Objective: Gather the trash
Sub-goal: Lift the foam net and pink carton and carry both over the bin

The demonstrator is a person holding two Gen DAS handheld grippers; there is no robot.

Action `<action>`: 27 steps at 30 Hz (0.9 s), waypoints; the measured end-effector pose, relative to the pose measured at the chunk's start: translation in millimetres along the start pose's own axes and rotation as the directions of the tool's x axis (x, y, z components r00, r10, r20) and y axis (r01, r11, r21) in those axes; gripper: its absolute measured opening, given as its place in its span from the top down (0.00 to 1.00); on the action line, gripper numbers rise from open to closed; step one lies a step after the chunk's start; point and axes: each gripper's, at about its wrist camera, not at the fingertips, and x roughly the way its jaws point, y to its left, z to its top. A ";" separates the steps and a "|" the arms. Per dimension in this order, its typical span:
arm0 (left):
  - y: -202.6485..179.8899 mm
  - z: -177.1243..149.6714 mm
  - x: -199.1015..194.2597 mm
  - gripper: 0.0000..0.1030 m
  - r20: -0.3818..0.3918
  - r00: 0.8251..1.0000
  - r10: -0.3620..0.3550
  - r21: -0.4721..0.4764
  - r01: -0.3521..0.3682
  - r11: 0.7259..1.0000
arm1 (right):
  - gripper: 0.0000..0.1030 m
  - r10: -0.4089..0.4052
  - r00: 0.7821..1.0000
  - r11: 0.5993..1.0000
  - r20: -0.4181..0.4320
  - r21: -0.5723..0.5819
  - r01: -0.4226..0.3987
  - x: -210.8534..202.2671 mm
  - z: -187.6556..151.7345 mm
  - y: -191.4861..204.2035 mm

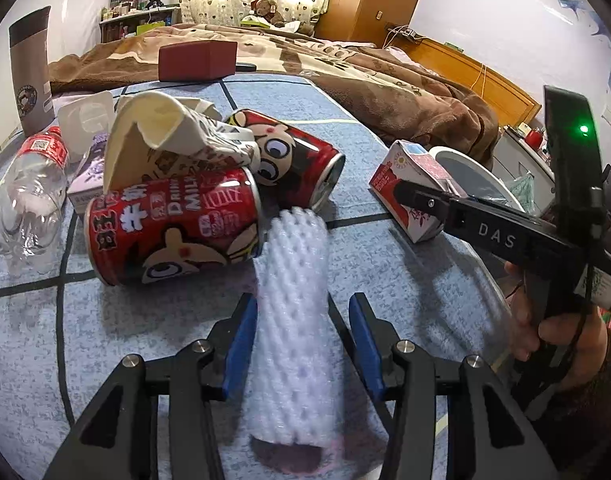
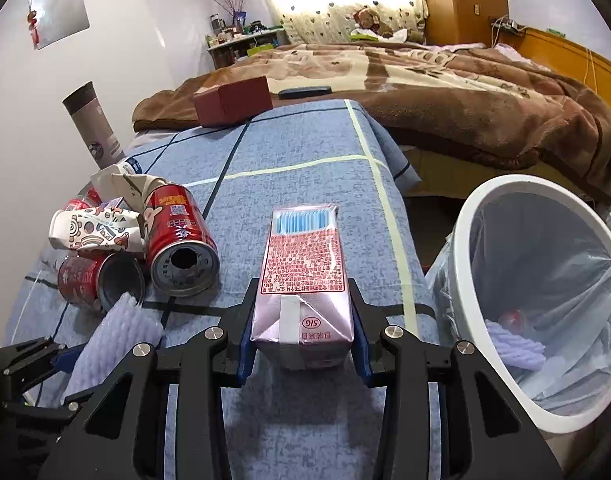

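Clamped between the blue pads of my right hand-held gripper, the milk carton is pointing its long axis straight ahead, with the white bin waiting just to its right, while my left hand-held gripper is straddling the foam sleeve, jaws not closed on it.

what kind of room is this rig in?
Almost certainly a home bedroom: a bed under a brown blanket, a teddy bear by the curtained window, and a wooden wardrobe in the corner.
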 end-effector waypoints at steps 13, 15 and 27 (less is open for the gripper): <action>-9.7 4.2 -6.3 0.76 0.030 0.999 0.028 -0.039 -0.027 0.999 | 0.63 0.024 0.999 1.000 0.041 0.004 -0.024 -19.0 -14.8 -2.5; -13.4 5.7 -7.8 0.76 0.037 0.999 0.027 -0.037 -0.025 0.999 | 0.63 0.027 0.999 1.000 0.047 0.007 -0.027 -22.7 -16.1 -3.7; -50.9 27.1 -13.8 0.76 0.080 0.997 -0.012 0.011 0.011 1.000 | 0.62 0.017 0.995 0.999 0.102 0.031 -0.020 -51.2 -10.5 -25.1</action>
